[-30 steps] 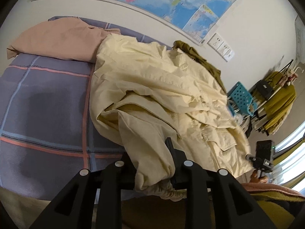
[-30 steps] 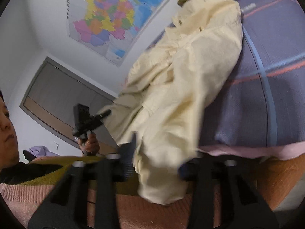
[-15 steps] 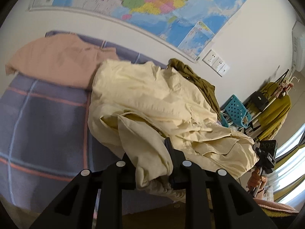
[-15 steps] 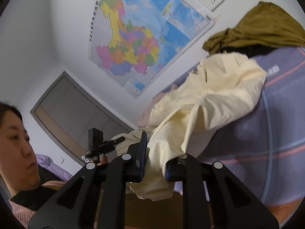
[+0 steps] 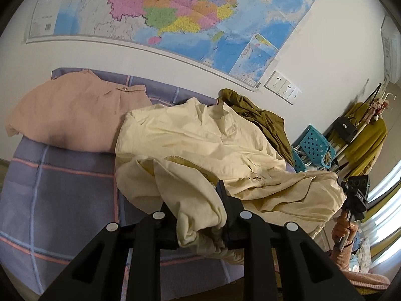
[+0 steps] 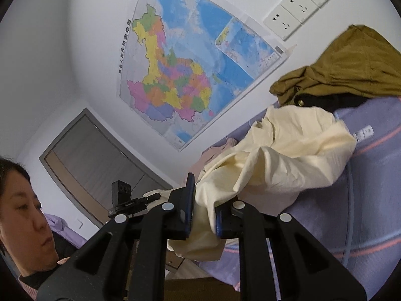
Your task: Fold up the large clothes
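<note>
Both claws pinch the cream jacket (image 5: pixel 200 145), the left gripper (image 5: pixel 199 222) near one end and the right gripper (image 6: pixel 203 215), just squeezing tighter, near the other, while its middle lies on the bed (image 5: pixel 62 190).

Bedroom: checked bed (image 5: pixel 62 188), clothes rack (image 5: pixel 363 135)

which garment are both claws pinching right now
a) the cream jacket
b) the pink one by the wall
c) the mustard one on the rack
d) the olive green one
a: the left claw and the right claw each have cream jacket fabric bunched between their fingers, while the pink garment and the olive garment lie untouched on the bed.
</note>
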A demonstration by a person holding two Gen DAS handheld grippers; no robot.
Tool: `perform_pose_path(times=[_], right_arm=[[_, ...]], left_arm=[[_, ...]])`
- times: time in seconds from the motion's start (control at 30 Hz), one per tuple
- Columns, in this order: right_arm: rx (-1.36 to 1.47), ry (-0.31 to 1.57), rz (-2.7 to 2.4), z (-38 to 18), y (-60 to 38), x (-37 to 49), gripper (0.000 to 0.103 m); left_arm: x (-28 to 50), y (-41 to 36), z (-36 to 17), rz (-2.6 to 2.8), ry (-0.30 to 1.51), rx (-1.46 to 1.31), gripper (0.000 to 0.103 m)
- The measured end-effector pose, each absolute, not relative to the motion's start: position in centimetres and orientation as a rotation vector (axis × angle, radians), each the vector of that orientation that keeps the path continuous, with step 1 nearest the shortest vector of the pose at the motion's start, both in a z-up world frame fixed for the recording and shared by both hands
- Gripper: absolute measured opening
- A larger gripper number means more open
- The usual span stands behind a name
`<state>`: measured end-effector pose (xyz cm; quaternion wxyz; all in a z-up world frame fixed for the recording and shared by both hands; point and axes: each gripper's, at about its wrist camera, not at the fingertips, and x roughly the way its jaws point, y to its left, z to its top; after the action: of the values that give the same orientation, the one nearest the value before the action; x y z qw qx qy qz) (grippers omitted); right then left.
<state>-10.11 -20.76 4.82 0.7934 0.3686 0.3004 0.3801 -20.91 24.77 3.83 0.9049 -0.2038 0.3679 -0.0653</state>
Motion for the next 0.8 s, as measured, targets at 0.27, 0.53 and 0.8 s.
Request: perform_pose_path(times=[0.27, 0.53, 0.8], right_arm=[[0.794, 0.629, 0.807, 5.7, -20.9, -7.0, 0.013], [0.797, 0.635, 0.787, 6.1, -20.7, -3.8, 0.013], [0.804, 0.65, 0.763, 5.8, -20.8, -1.2, 0.013]], left_arm=[[-19.0, 25.2, 5.5, -0.12, 0.756, -0.393, 0.021], [-16.1, 25.6, 7.1, -0.107, 0.759, -0.355, 0.021], [-14.2, 26.2, 7.6, -0.093, 0.762, -0.335, 0.021]])
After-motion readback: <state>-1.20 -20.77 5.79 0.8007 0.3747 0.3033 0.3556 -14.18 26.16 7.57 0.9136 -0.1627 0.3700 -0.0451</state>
